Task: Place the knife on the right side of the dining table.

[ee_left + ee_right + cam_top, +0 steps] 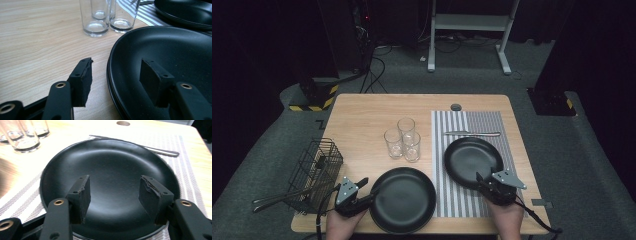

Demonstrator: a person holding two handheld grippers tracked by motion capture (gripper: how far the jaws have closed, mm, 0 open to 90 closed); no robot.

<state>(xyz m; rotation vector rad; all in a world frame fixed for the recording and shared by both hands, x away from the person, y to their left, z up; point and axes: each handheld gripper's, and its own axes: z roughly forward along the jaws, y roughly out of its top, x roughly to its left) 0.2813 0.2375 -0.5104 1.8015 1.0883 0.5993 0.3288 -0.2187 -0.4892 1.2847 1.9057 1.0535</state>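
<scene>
High view first: I see my left gripper (362, 192) at the near left edge of the wooden table (362, 115), jaws apart, set against the left rim of the near black plate (403, 200). My right gripper (492, 187) sits at the near edge of the far black plate (473, 162), which lies on the striped placemat (482, 120). A knife (472, 133) lies on the mat just beyond that plate. Three glasses (403, 137) stand clustered mid-table, and a wire basket (314, 172) with utensils sits at the left edge.

Left gripper view now: jaws wide open, straddling the rim of the near black plate (165, 50), one pad over bare wood, the other over the plate; nothing pinched. The glasses (97, 17) stand ahead.

Right gripper view: jaws open, both pads hovering above the far black plate (112, 170), gripping nothing. The knife (160, 150) lies behind it on the placemat (185, 152).
</scene>
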